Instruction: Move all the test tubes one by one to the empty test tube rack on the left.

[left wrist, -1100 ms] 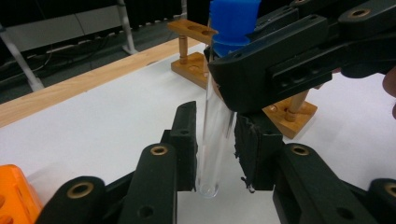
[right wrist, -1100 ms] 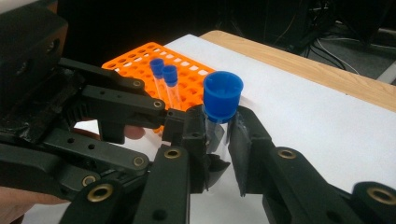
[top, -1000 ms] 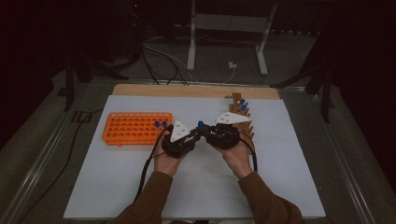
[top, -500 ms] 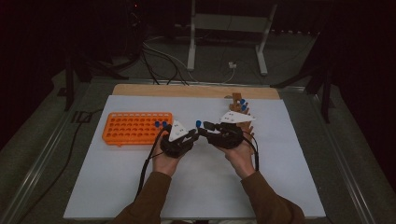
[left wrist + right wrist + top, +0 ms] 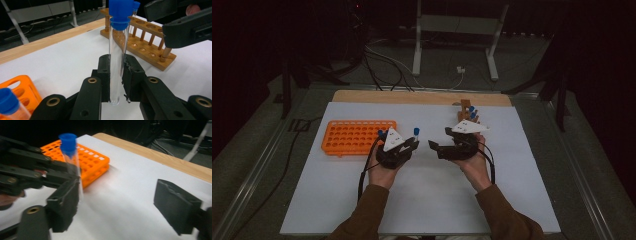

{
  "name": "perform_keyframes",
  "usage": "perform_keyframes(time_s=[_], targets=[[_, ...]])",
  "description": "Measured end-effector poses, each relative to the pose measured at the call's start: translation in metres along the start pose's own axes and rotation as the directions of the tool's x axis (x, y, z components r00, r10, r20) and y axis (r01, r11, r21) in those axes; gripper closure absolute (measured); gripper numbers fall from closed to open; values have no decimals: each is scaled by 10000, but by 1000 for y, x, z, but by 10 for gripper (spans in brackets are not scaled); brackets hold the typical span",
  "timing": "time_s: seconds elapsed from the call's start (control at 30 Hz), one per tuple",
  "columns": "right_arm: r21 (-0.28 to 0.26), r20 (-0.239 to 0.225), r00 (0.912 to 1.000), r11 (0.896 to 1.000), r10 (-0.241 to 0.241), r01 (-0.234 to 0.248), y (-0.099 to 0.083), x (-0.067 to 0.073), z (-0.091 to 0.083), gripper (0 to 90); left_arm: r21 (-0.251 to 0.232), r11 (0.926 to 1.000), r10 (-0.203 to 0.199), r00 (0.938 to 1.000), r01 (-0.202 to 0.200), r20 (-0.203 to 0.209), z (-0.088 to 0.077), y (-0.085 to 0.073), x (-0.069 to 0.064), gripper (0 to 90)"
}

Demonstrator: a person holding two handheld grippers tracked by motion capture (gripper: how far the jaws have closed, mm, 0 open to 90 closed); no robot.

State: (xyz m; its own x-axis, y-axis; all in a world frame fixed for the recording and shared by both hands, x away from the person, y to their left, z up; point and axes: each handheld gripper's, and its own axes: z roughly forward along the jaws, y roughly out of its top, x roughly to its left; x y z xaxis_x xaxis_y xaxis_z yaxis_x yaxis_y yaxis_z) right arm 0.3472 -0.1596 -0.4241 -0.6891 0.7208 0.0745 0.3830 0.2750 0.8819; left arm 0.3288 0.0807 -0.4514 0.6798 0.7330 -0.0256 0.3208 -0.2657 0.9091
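White table sheet (image 5: 427, 200), dark room behind. Left gripper (image 5: 117, 80) pinches a capped glass tube (image 5: 117, 62) upright between its pads, low on the glass, blue cap well above the fingers. Right gripper (image 5: 120, 205) hangs wide open, empty, one pad just beside the tube; contact is hard to judge through blur. Orange rack (image 5: 357, 137) lies beyond the left fingers, wooden rack (image 5: 142, 45) beyond the right. Risk: closing off-centre could tip or crack the tube, since the low grip leaves it top-heavy.

The right gripper (image 5: 439, 146) has drawn away from the left gripper (image 5: 411, 145) toward the right of the frame, opening a gap at centre; its jaws now stand wide apart, off the blue-capped tube (image 5: 416, 134).
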Motion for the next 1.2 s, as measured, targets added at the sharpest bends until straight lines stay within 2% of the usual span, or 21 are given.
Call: perform_keyframes(time_s=[0.13, 0.4, 0.77, 1.2], targets=[[41, 290, 9996, 10000, 46, -47, -3, -4, -1, 146, 37, 10000, -7, 10000, 7, -29, -3, -1, 3, 783], [139, 588, 9981, 9997, 187, -195, -11, -14, -4, 46, -5, 9998, -204, 9997, 203, -121, -10, -4, 9, 784], [110, 791, 9965, 9996, 263, -272, -17, -25, -12, 0, -141, 9991, -410, 9990, 408, -200, -19, -5, 16, 784], [7, 1191, 9919, 9990, 433, -437, -24, -37, -23, 0, -284, 9978, -617, 9973, 606, -404, -34, -7, 29, 783]])
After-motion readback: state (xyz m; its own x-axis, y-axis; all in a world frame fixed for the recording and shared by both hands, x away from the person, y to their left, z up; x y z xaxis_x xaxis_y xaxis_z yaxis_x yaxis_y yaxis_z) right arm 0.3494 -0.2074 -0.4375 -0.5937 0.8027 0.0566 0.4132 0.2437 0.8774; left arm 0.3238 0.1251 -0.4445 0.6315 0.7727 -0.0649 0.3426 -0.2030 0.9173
